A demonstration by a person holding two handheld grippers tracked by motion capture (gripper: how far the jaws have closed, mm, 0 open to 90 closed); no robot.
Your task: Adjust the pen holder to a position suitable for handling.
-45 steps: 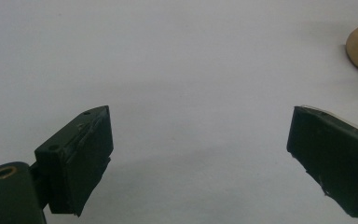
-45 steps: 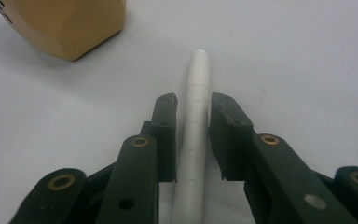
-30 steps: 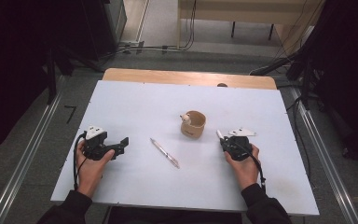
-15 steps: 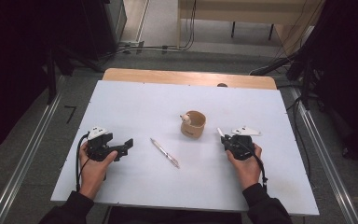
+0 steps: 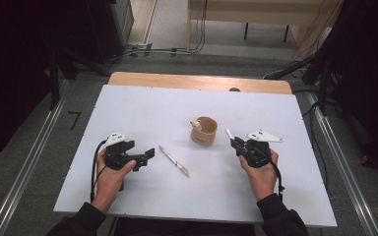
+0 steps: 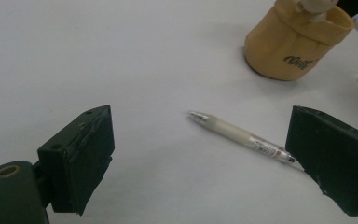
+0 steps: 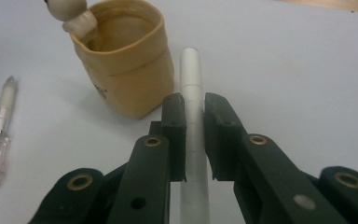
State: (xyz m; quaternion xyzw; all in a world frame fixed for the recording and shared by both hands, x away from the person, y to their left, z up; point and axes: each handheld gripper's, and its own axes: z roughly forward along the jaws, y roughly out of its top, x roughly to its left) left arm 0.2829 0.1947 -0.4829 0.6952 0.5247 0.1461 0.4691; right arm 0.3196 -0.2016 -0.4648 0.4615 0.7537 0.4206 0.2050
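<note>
One white pen (image 7: pixel 193 126) is clamped in the right tongs (image 7: pixel 194 105) beside the tan cup (image 7: pixel 123 56); the clear pen (image 6: pixel 242 137) still lies left of the cup, left tongs (image 6: pixel 200 154) wide around it.

Both forearms come in from the near edge of the table, in dark sleeves, and each hand holds one gripper from behind. The left hand (image 5: pixel 110 173) is turned a little inward, so the left gripper (image 5: pixel 147 156) points across the table toward the middle. Its jaws stand wide apart, with nothing between the pads. The right hand (image 5: pixel 260 169) holds the right gripper (image 5: pixel 234 142) pointing forward and slightly to the left. Its jaws are almost together and clamp a thin white stick (image 7: pixel 192 112) between the pads. This gripper seems to be lifted a little above the surface, but the view from above is too small to be sure.
</note>
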